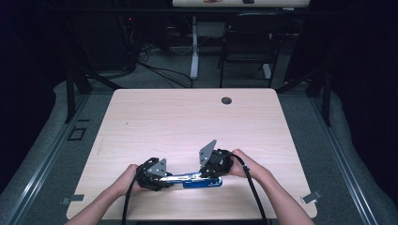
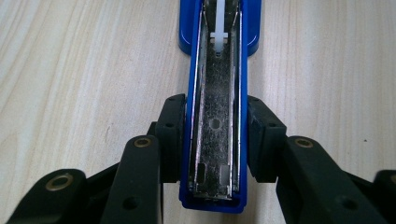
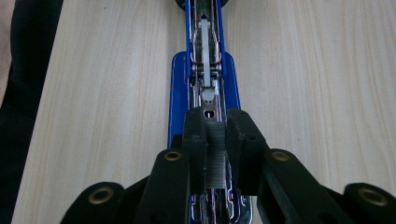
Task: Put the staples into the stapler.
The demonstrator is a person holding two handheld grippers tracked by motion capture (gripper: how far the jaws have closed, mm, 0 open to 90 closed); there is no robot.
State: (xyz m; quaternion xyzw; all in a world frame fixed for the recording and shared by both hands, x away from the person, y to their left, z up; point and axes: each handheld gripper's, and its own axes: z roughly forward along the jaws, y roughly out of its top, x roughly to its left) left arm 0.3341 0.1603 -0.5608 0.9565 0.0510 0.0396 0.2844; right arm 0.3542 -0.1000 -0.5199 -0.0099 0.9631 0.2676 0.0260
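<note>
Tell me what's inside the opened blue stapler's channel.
The blue stapler lies opened; its bare metal track and white pusher show. The right hand-held gripper holds a strip of staples over the channel, covering what lies beneath.

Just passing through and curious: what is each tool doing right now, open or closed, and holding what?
Left tool: closed on the opened blue stapler's lid.
Right tool: closed on a strip of staples above the stapler's tray.

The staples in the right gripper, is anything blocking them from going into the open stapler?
Nothing visible does. The right gripper holds the strip of staples right above the stapler's open metal channel. The white pusher sits farther along the channel, away from the strip. The left gripper clamps the stapler's opened top.
</note>
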